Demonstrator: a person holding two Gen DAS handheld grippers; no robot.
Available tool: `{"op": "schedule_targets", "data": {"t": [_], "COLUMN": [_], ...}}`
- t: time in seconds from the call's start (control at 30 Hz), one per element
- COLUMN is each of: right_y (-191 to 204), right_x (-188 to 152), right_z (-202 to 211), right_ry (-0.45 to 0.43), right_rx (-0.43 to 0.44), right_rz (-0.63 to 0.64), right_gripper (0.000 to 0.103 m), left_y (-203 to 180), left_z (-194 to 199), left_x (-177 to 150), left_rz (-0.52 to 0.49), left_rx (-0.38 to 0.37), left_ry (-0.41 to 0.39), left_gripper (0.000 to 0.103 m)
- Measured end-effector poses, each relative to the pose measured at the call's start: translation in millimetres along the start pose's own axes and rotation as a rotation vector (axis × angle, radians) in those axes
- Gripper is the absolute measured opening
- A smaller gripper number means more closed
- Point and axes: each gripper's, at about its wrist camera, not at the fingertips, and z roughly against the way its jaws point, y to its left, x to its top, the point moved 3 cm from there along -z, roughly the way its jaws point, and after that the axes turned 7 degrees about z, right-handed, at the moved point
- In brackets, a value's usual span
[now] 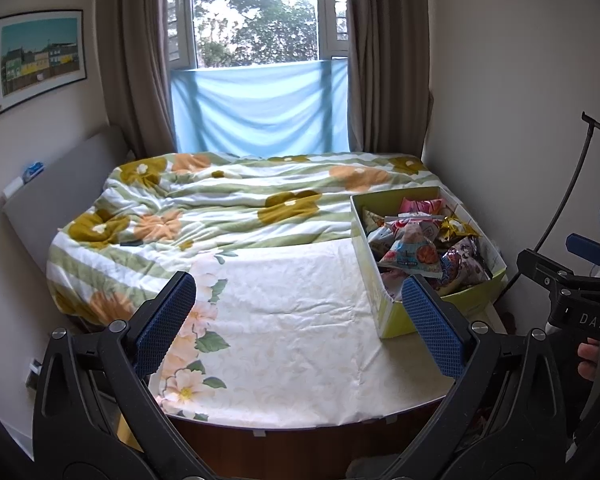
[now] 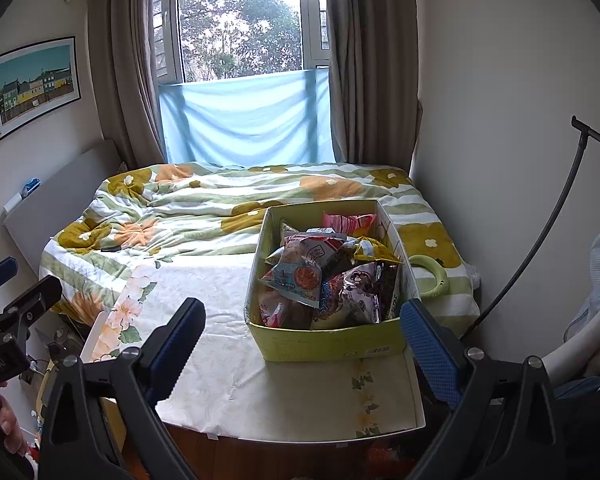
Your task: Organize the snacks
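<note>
Hovering at the foot of the bed, both claws stood wide apart and carried nothing: left claw point(image 1: 300, 328) over bare sheet, right claw point(image 2: 302, 354) just short of the green box point(image 2: 328, 340). White floral sheet point(image 1: 292, 312) ahead lay flat, no packets on it.

Snack packets point(image 2: 320, 276) all sat heaped inside the box, on the bed's right side near the wall. Blue cookie packet point(image 2: 296, 280) lay on top toward the near-left; brown-and-white bag point(image 2: 356, 296) beside it; gold wrapper point(image 2: 370, 250) and pink packet point(image 2: 350, 220) farther back. A pale green ring point(image 2: 430, 276) rested on the quilt just beside the box's right wall.

Scene fit either packets gathered in already, or a jumble waiting to be sorted; could not tell which.

Judgement for any pick: foil bags looked slippery and crushable, so pinch a crimped edge, take the topmost packet, lift straight up clear of the cardboard wall. Soft bedding could let the box tip.

Beyond: rumpled flowered quilt point(image 1: 220, 200), curtained window
</note>
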Motion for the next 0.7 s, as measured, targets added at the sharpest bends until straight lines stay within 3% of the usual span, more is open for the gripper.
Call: {"op": "schedule_targets", "data": {"t": [0.7], "right_y": [-1.1], "right_x": [0.9], "right_z": [-2.9], "right_ry": [0.000], "right_rx": [0.002], "right_rz": [-0.002], "right_gripper": [0.097], "left_y": [8.8], "left_z": [2.7], "left_x": [0.0], "left_rz": [0.007], "left_rx": [0.001], "left_ry": [-0.003], "left_gripper": [0.102]}}
